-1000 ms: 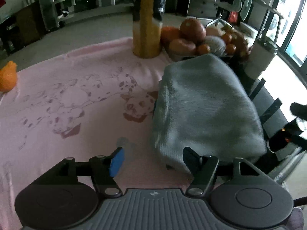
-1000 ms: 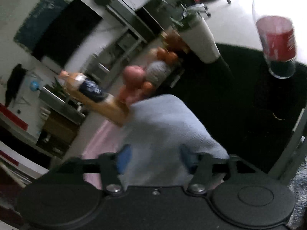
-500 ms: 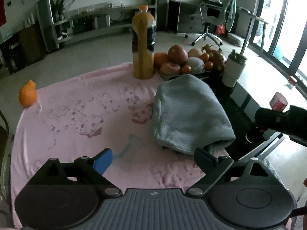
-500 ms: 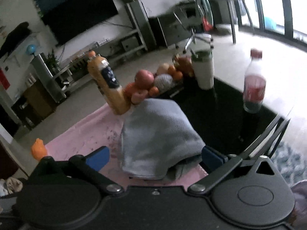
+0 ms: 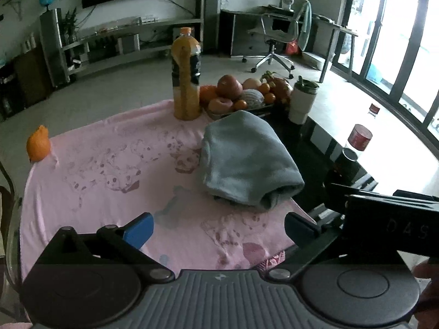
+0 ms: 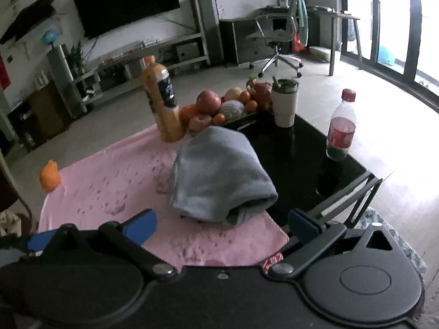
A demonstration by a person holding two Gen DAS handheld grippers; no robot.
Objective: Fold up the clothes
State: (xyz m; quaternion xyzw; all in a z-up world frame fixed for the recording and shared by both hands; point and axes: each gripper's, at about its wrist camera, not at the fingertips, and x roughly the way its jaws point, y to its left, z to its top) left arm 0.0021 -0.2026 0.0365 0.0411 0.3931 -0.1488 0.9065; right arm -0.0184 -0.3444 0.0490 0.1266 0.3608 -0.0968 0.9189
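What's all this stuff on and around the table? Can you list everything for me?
folded garment: one, grey, on the pink cloth's right part
pink cloth: one, dog print, covering the table
juice bottle: one, orange, far edge of the cloth
fruit: a pile, red and orange, behind the garment
tumbler: one, white, right of the fruit
cola bottle: one, red label, on the black table
orange toy: one, left corner
office chair: one, background
left gripper: open, empty
right gripper: open, empty
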